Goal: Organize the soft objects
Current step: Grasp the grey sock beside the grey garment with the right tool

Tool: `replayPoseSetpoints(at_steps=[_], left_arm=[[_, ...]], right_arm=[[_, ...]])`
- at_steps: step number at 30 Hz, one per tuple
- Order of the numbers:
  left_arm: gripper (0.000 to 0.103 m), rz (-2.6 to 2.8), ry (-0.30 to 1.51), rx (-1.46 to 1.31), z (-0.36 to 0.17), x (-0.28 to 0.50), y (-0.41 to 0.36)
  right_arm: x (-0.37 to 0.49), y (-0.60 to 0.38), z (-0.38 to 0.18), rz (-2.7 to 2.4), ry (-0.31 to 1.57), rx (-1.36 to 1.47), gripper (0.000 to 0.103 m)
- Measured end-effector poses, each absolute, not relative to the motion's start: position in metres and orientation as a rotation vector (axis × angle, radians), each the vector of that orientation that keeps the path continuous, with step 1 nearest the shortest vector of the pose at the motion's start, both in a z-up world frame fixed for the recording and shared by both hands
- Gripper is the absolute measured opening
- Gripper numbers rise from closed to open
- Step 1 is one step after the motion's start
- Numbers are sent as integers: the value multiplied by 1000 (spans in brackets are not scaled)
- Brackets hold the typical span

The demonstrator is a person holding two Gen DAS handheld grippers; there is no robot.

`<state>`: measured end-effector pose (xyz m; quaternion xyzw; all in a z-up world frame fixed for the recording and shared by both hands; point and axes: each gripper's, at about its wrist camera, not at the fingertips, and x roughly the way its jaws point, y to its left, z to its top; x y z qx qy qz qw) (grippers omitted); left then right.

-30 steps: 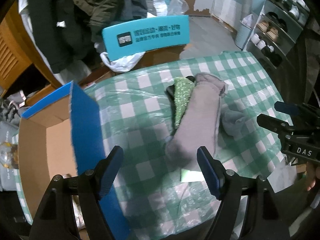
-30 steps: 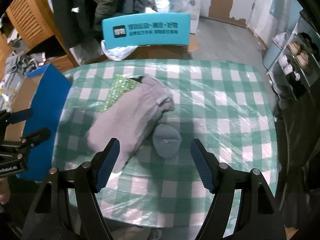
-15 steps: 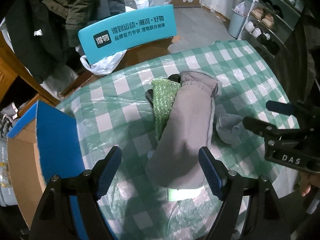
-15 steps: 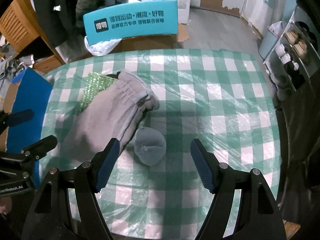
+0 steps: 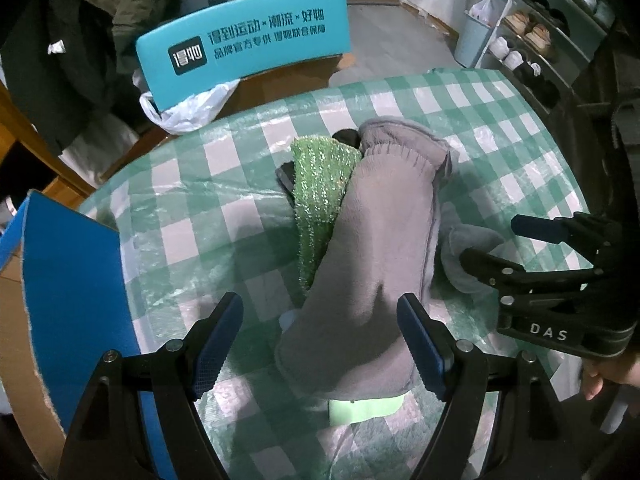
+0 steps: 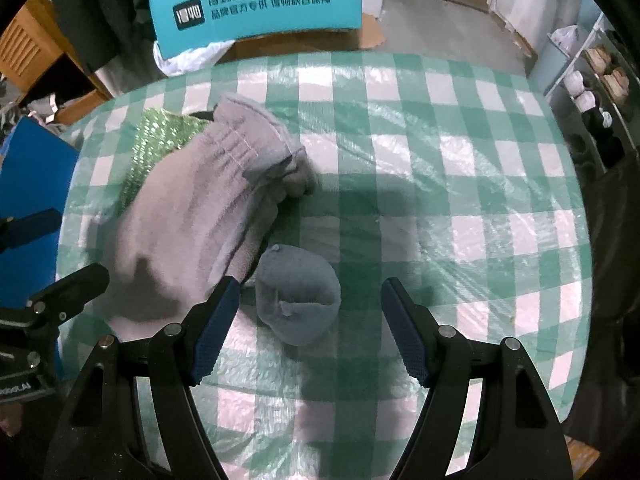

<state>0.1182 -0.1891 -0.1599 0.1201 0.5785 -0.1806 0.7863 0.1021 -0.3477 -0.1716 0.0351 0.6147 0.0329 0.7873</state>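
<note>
Both grippers have dropped closer to the green-and-white checked tablecloth [image 6: 440,128] since the earlier frames, the fabrics now larger between their fingers. Far left stands the blue-sided cardboard box [image 5: 68,304]; the left gripper [image 5: 320,344], jaws spread, hangs over the near end of the long grey fleece cloth [image 5: 380,240], which overlaps a sparkly green knitted cloth [image 5: 320,184]. Right of it, the right gripper [image 6: 310,328], also spread and empty, brackets the small rolled blue-grey sock [image 6: 298,300] lying just beside the fleece.
</note>
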Motion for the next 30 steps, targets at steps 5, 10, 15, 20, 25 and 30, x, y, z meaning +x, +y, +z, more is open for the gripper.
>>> replayPoseSetpoints(at_steps=[5,10,15,20,25,30], left_arm=[[81,-389,1267,253,-167,122,-190],[81,-396,1275,241,-169,124,-190],[81,-404,1279,238,-170,125,-194],[81,-413,1285,227,-170,127,-201],[81,-424,1275,242,-168,130,-215],[81,-419,1279,253,-173,138,-229]], right_arm=[[106,-347,-185,62,1345,66,74],[110,-345,-197,66,1365,54,74],[111,-347,-205,84,1396,70,48],[109,-353,-200,65,1385,65,31],[106,-369,-189,34,1363,116,26],[99,-379,-177,11,1338,126,27]])
